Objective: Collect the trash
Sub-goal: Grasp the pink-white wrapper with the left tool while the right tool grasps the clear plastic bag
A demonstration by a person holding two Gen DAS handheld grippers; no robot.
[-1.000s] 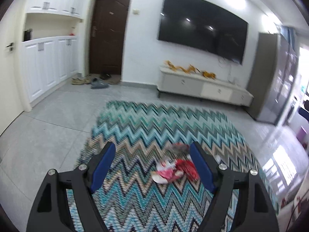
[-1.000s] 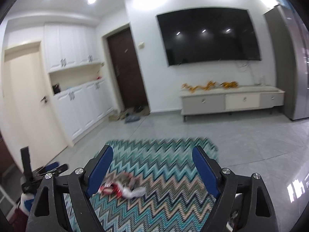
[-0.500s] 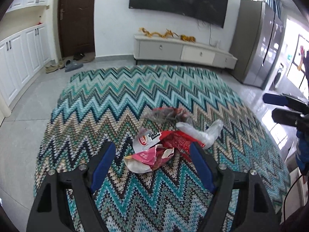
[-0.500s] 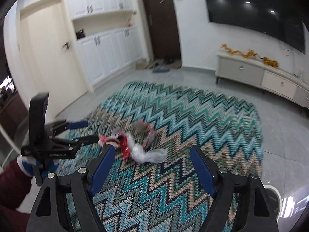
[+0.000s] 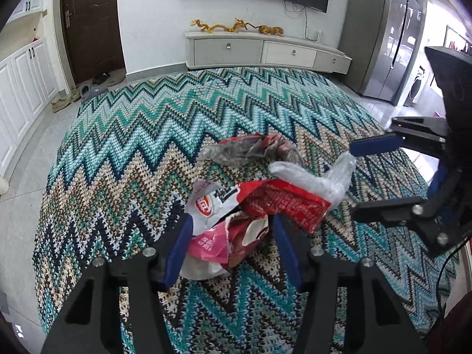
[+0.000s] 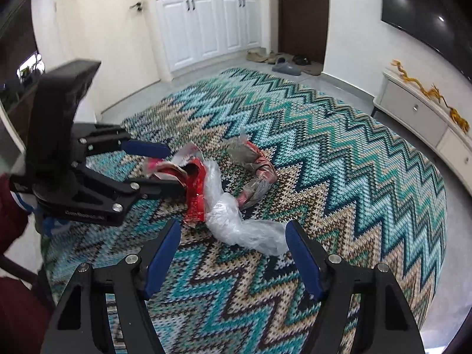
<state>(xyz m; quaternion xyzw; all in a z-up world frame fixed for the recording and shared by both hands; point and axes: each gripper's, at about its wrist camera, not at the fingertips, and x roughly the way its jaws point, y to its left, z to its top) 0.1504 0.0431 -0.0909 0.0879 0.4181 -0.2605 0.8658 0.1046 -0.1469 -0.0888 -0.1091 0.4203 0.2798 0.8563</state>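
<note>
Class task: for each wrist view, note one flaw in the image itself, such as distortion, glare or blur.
Left wrist view: fisheye bends the TV cabinet into an arc, and the corners go dark. Right wrist view: ceiling lights glint as spots on the television, and the rug edge bulges outward; the clear plastic bag stays sharp.

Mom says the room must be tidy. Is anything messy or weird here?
Yes. Crumpled snack wrappers and a clear plastic bag lie scattered on the zigzag rug. Shoes are loose by the door. Nothing looks spilled or broken.
</note>
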